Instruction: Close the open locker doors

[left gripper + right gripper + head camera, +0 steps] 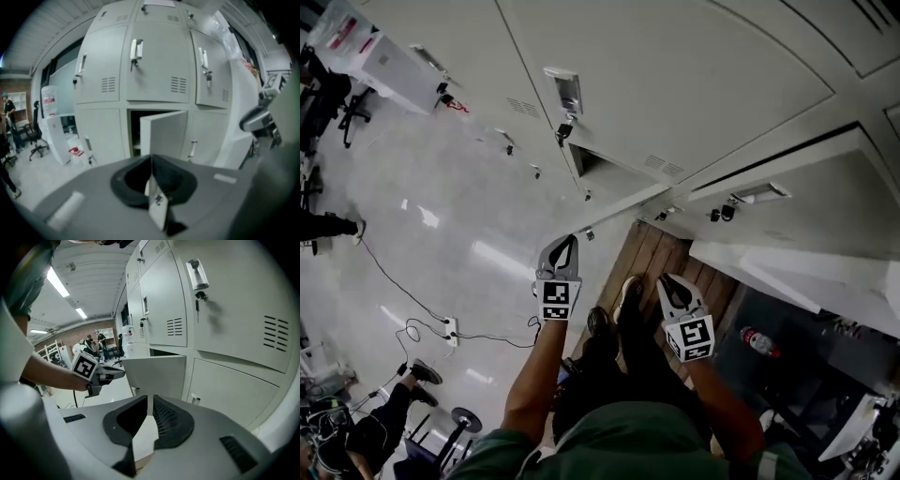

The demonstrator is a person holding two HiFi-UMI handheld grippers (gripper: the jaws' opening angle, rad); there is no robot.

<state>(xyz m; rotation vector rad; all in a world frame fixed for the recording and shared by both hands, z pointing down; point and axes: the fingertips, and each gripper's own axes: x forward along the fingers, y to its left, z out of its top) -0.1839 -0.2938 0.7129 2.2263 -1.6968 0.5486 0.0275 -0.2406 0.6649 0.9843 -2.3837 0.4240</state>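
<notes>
A wall of pale grey lockers [694, 84] fills the head view. One lower locker door [623, 204] stands ajar over a dark opening [598, 171]; the same door [165, 133] [154, 373] shows in both gripper views. A second, larger open door [806, 230] with a handle [757, 195] swings out at the right. My left gripper [566, 240] [151, 158] is shut and empty, short of the lower door, and also shows in the right gripper view [119, 374]. My right gripper [668, 279] [150, 398] is shut on nothing, below the larger door.
A black cable and power strip [448, 330] lie on the shiny floor at the left. A seated person's legs [389, 417] and office chairs [352, 108] are farther left. A red-capped bottle [758, 341] lies at the lower right. Wooden boards [661, 258] are underfoot.
</notes>
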